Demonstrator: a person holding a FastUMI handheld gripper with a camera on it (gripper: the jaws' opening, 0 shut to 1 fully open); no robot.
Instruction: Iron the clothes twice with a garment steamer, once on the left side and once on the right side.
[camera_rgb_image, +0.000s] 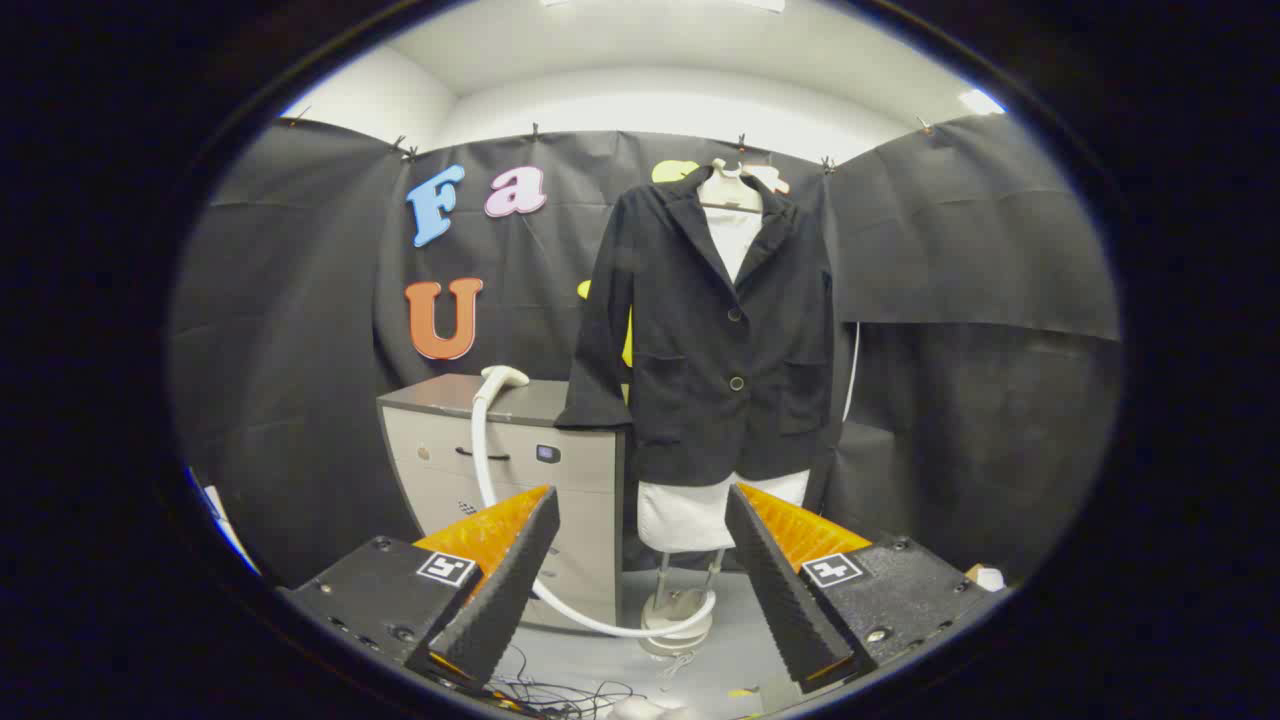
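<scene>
Open tool (640, 560) facing cabinet (520, 470), jacket (710, 340)

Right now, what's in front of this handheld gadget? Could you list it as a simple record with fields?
garment: black jacket over a white dress, hanging on a stand beyond the fingers
steamer head: white nozzle resting on top of the grey cabinet, left of the jacket
hose: white hose running down the cabinet front to the steamer base on the floor
gripper: gripper open, holding nothing
ironing: not yet begun
</scene>
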